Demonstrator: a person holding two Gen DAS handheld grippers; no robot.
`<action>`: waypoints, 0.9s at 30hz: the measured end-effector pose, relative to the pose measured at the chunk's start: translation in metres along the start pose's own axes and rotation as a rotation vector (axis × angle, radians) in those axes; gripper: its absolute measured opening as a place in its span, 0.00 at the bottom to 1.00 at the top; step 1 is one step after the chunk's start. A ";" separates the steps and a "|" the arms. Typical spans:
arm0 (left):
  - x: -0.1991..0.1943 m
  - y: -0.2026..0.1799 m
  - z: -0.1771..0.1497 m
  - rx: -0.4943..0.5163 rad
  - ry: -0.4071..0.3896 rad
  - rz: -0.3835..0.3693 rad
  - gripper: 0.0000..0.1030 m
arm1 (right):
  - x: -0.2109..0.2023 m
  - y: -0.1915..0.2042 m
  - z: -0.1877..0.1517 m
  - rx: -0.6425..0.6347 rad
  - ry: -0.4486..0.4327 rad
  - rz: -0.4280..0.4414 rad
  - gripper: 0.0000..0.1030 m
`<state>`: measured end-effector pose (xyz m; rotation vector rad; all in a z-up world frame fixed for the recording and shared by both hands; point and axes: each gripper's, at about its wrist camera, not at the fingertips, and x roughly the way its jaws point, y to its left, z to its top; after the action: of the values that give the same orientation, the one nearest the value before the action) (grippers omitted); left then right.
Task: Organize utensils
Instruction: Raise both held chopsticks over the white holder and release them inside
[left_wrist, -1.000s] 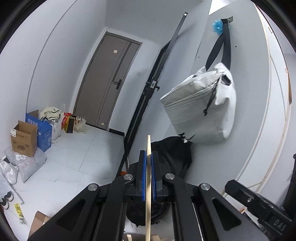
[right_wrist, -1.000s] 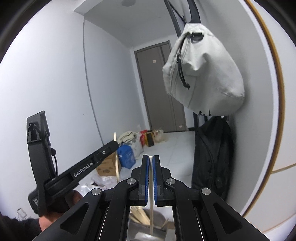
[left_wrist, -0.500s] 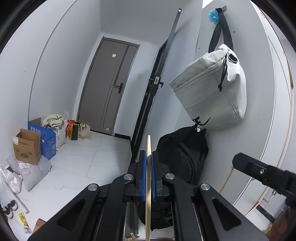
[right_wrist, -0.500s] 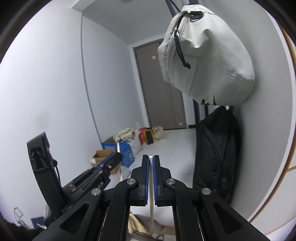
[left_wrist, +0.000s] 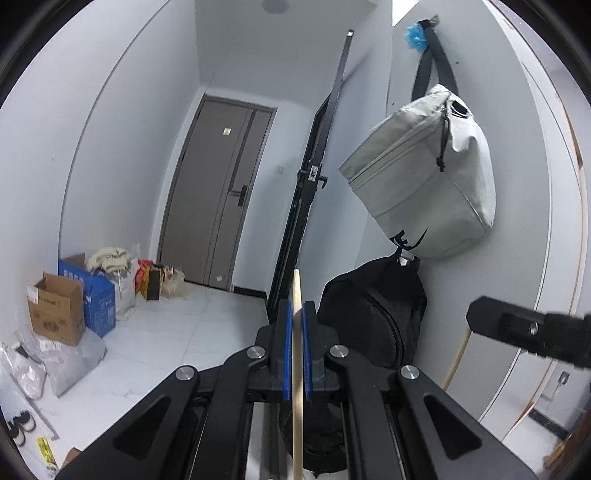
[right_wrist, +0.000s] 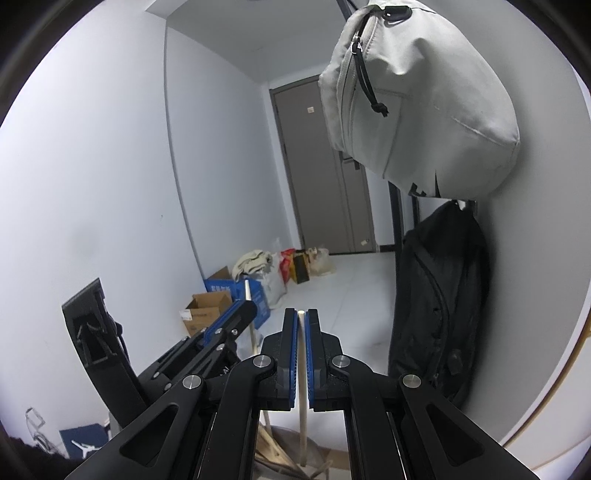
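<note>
Left gripper (left_wrist: 294, 350) jaws clamped on an upright wooden stick (left_wrist: 297, 387); stick tip pokes above the blue pads (left_wrist: 286, 354). Right gripper (right_wrist: 302, 350) jaws clamped on a pale rod (right_wrist: 302, 417), lower end dropping toward a container (right_wrist: 317, 458) holding more wooden utensils (right_wrist: 271, 448). Versus 0.5 s ago: left view has dropped and tilted, grey bag (left_wrist: 424, 177) sits lower, black backpack (left_wrist: 373, 314) fills more. In right view the left gripper (right_wrist: 236, 317) has come closer, bag higher. Grips unchanged.
</note>
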<state>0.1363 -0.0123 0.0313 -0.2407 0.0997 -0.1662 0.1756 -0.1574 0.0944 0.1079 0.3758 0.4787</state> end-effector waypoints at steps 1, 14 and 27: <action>-0.001 -0.002 -0.002 0.006 0.000 -0.002 0.01 | 0.000 -0.001 -0.001 0.001 0.001 0.002 0.03; -0.004 0.000 -0.007 0.035 0.046 -0.052 0.01 | 0.015 -0.006 -0.009 -0.009 0.039 0.026 0.03; -0.008 0.005 -0.008 0.040 0.158 -0.146 0.01 | 0.020 -0.013 -0.022 0.003 0.081 0.042 0.03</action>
<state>0.1283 -0.0084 0.0232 -0.1946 0.2358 -0.3325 0.1894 -0.1587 0.0647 0.0992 0.4543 0.5250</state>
